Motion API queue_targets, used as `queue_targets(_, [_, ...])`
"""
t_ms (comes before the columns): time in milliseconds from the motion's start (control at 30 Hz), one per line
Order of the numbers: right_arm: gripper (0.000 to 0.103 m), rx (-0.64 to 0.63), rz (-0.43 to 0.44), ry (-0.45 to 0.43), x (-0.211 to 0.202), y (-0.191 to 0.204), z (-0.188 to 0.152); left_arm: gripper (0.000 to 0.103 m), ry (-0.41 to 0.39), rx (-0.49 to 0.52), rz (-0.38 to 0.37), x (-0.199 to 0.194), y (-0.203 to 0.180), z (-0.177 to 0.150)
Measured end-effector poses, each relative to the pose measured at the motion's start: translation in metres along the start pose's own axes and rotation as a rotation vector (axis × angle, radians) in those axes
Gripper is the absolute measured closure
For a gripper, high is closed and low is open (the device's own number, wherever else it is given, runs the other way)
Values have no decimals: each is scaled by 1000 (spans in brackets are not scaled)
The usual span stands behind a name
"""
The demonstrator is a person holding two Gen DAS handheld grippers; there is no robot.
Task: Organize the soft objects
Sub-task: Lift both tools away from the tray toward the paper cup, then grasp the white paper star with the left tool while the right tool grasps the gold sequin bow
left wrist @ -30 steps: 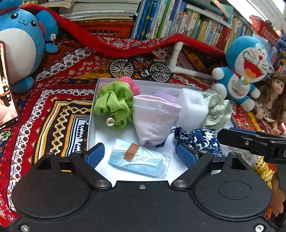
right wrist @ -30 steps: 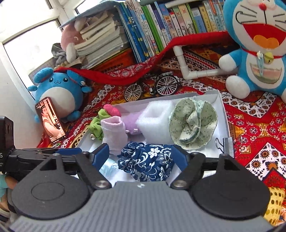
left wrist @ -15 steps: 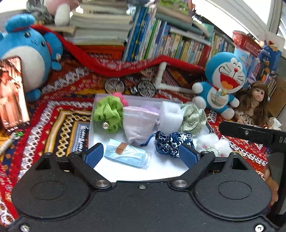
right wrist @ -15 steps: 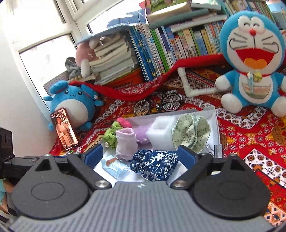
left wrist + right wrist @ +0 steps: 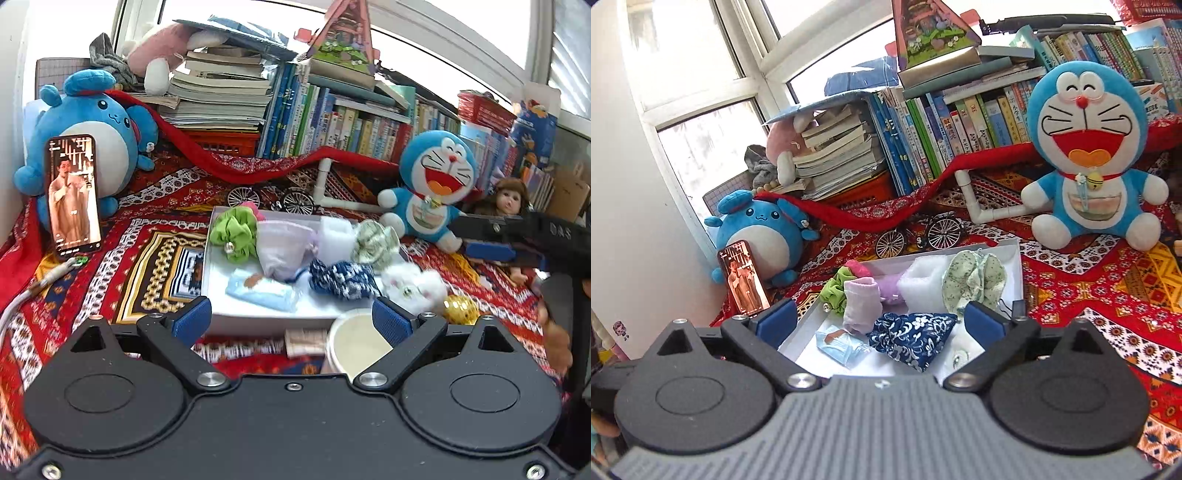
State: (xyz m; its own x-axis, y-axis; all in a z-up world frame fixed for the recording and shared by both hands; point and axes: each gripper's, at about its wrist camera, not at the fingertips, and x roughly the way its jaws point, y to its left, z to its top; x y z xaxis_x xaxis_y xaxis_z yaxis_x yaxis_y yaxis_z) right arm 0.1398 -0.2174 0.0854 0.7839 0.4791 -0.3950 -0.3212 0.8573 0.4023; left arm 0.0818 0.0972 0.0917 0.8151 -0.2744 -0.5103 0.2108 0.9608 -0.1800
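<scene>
Left wrist view: the left gripper [image 5: 291,319] sits at the bottom centre of the frame, tilted downward, its blue pads spread wide with nothing pinched between them. Beyond the pads lies the white tray [image 5: 258,317] at mid-frame, on a patterned red cloth [image 5: 155,229]. In the tray: a green scrunchie [image 5: 234,230] at its upper left, a lilac pouch [image 5: 282,245] beside it, a white foam block [image 5: 336,234], a pale floral scrunchie [image 5: 375,240], a navy floral pouch [image 5: 340,277] and a light blue face mask [image 5: 260,288] toward the near edge. A white fluffy item [image 5: 413,284] lies at the tray's right edge (blurred). A paper cup [image 5: 356,345] stands just in front of the tray, by the right pad. The right gripper [image 5: 517,242] enters from the right edge of the frame.

Right wrist view: the right gripper [image 5: 879,321] occupies the bottom centre, pointing down toward the tray [image 5: 812,325]; its jaws are opening, with nothing pressed between the pads. The navy floral pouch [image 5: 910,338] lies in the tray, seen between the pads but clear of them.
</scene>
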Motion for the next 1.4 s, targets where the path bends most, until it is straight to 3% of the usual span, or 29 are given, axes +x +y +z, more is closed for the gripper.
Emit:
queue_targets(267, [0, 0, -30, -16, -21, -7, -13, 12, -13, 10, -20, -37, -13, -30])
queue_targets(333, [0, 9, -38, -20, -26, -11, -17, 26, -16, 27, -29, -45, -18, -33])
queue_targets(533, [0, 34, -74, -23, -37, -24, -27, 44, -19, 54, -103, -64, -37, -38])
queue_targets(767, [0, 80, -125, -36, -48, -44, -35, 53, 49, 74, -178, -59, -64, -58])
queue_targets(933, [0, 73, -184, -38, -56, -55, -41, 55, 34, 131, -91, -45, -85, -78])
queue_targets(1200, [1, 116, -229, -44, -62, -76, -55, 56, 71, 118, -53, -23, -98, -97])
queue_targets(1400, [13, 181, -267, -69, -66, -92, -69, 57, 85, 95, -23, -9, -102, -101])
